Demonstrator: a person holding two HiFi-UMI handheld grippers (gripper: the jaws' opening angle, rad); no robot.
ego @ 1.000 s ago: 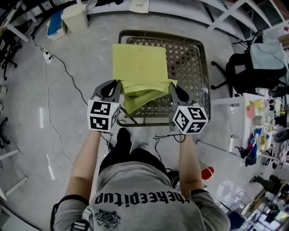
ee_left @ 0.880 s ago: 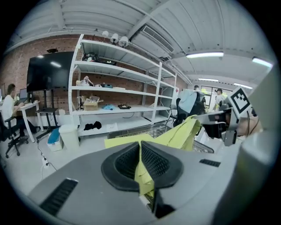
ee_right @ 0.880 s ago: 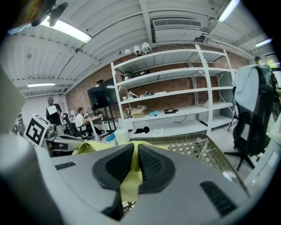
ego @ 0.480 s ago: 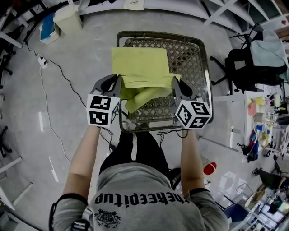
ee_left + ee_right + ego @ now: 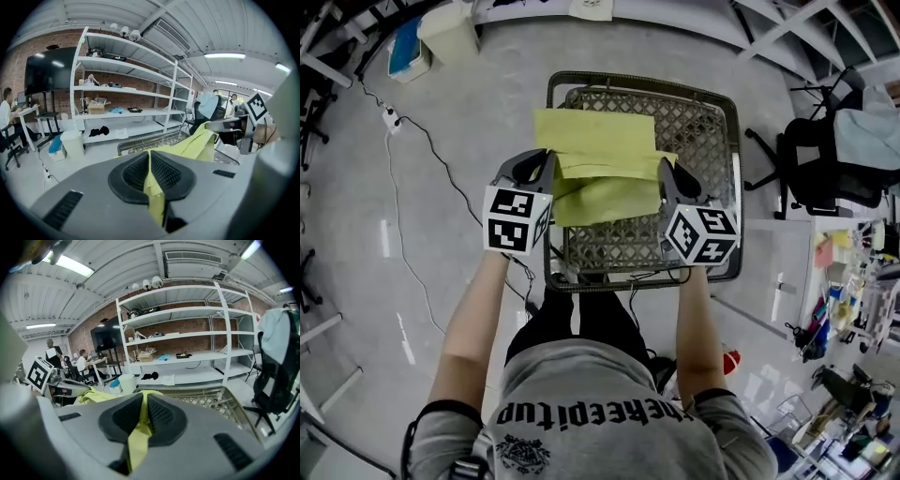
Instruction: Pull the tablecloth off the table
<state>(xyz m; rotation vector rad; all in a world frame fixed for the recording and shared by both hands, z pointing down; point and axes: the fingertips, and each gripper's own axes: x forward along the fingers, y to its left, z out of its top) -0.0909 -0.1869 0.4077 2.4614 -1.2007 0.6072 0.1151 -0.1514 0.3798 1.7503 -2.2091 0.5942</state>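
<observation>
A yellow-green tablecloth point(image 5: 602, 159) lies folded over on a small table with a metal lattice top point(image 5: 703, 141). Its near edge is lifted and doubled back. My left gripper point(image 5: 546, 169) is shut on the cloth's near left corner. That same cloth point(image 5: 152, 187) shows pinched between the black pads in the left gripper view. On the near right corner my right gripper point(image 5: 664, 172) is shut too, and the right gripper view has the cloth point(image 5: 139, 430) clamped between its pads. The lattice on the right and near side is bare.
A black office chair with a pale jacket point(image 5: 839, 155) stands right of the table. A white bin point(image 5: 453, 36) and a power cable point(image 5: 422, 131) lie on the floor to the left. White shelving point(image 5: 187, 348) stands beyond the table. The person's legs are at the table's near edge.
Both grippers have moved forward over the table with the cloth's near edge, which now lies folded further back. More bare lattice shows at the near side.
</observation>
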